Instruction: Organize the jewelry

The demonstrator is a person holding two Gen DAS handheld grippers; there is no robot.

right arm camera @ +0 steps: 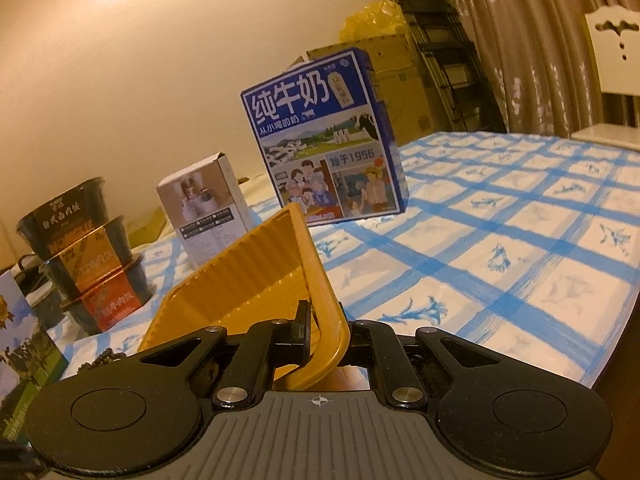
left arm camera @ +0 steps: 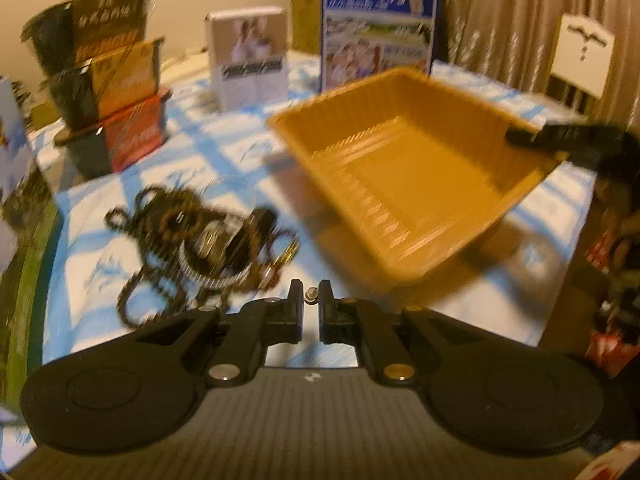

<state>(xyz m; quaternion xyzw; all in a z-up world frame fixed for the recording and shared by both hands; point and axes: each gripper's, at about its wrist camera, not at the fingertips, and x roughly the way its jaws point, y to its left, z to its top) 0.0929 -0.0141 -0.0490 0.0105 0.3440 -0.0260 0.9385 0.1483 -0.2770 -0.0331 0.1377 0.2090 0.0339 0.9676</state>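
At far left we see three black instant-food bowls with gold and red labels (left arm camera: 108, 92), stacked on the blue-and-white checked tabletop (left arm camera: 240, 148). Just in front, a tangled heap of dark beaded necklaces and a silver watch band (left arm camera: 208, 248) lies on the cloth, blurred, sprawling with no clear long axis. Next, our left hand-held gripper (left arm camera: 310, 300) is pinched nearly closed on a small silvery bead-like piece (left arm camera: 310, 295), held above the cloth. Beyond stand a white product carton (left arm camera: 248, 60) and a tall blue milk carton (left arm camera: 378, 28). Moving right, the orange ribbed plastic tray (left arm camera: 404, 168) is tipped up off the tabletop, open side facing us, its long axis running diagonally from far left to near right. At the tray's right rim, our right hand-held gripper (right arm camera: 326, 334) clamps the wall, one finger inside and one outside. Far right, a white chair back (left arm camera: 584, 54) stands before beige curtains (left arm camera: 500, 20).
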